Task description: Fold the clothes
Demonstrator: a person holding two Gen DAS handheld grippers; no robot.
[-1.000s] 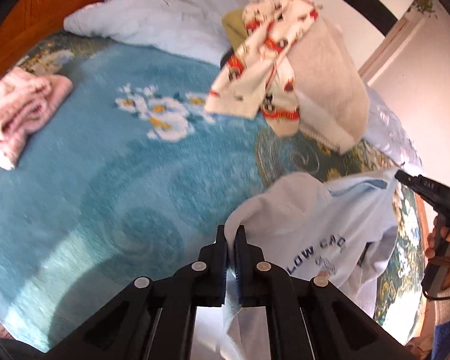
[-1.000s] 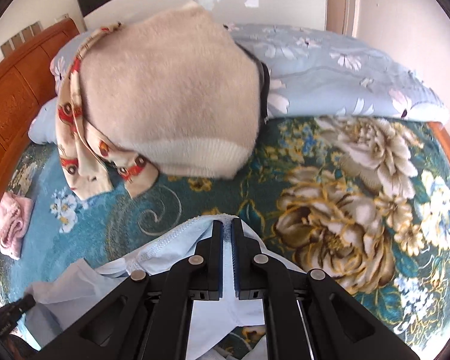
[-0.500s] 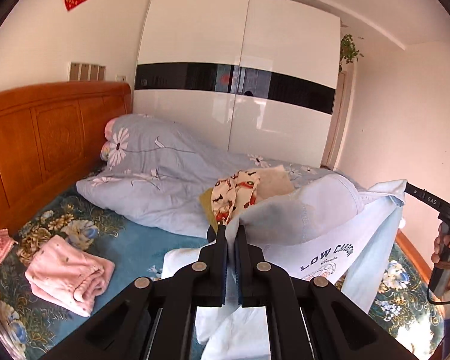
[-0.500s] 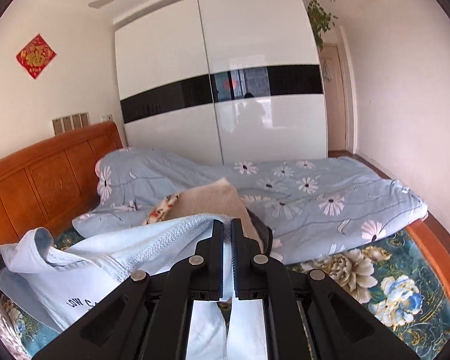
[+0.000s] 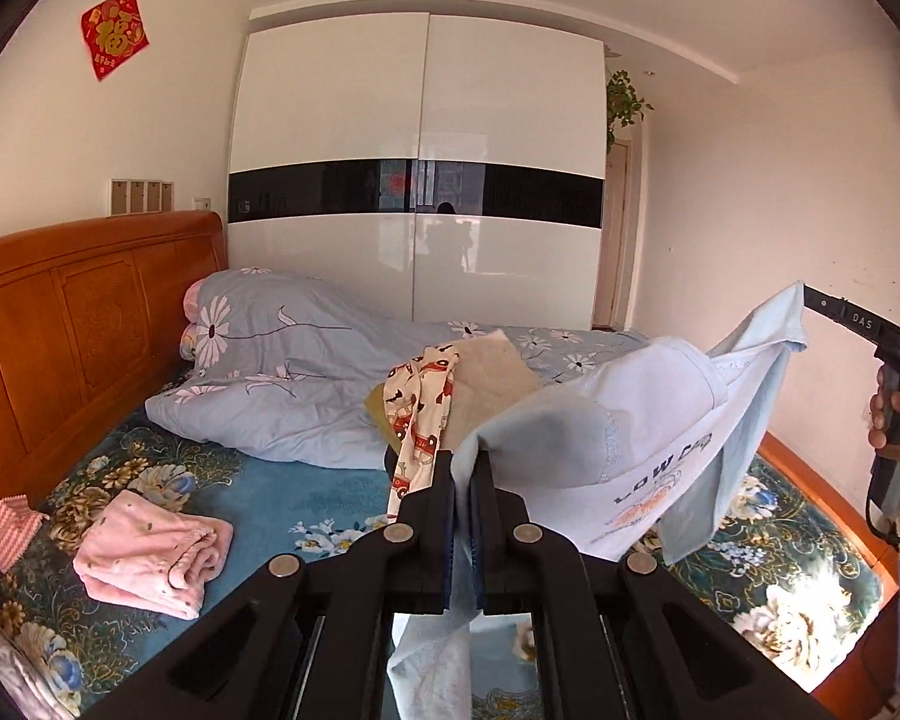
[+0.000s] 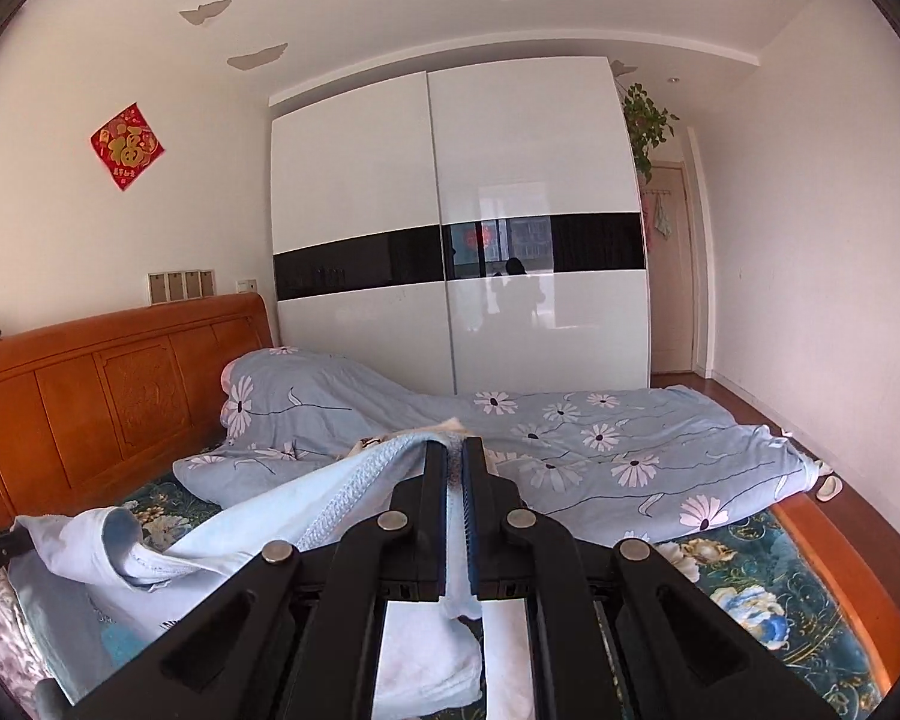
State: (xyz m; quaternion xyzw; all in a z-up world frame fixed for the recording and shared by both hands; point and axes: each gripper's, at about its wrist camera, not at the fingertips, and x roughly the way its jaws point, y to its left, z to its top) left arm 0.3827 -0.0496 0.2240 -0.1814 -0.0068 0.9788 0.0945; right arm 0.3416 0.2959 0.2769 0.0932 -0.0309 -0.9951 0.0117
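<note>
Pale blue shirt (image 5: 648, 456) hangs stretched above the bed (image 5: 306, 498) – dark lettering on its front – clamped by left gripper (image 5: 463, 468) and right gripper (image 6: 455, 456).

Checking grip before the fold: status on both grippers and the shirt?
Left gripper and right gripper both shut on light blue shirt. Shirt hangs between them above bed. Unfolded clothes pile behind.
</note>
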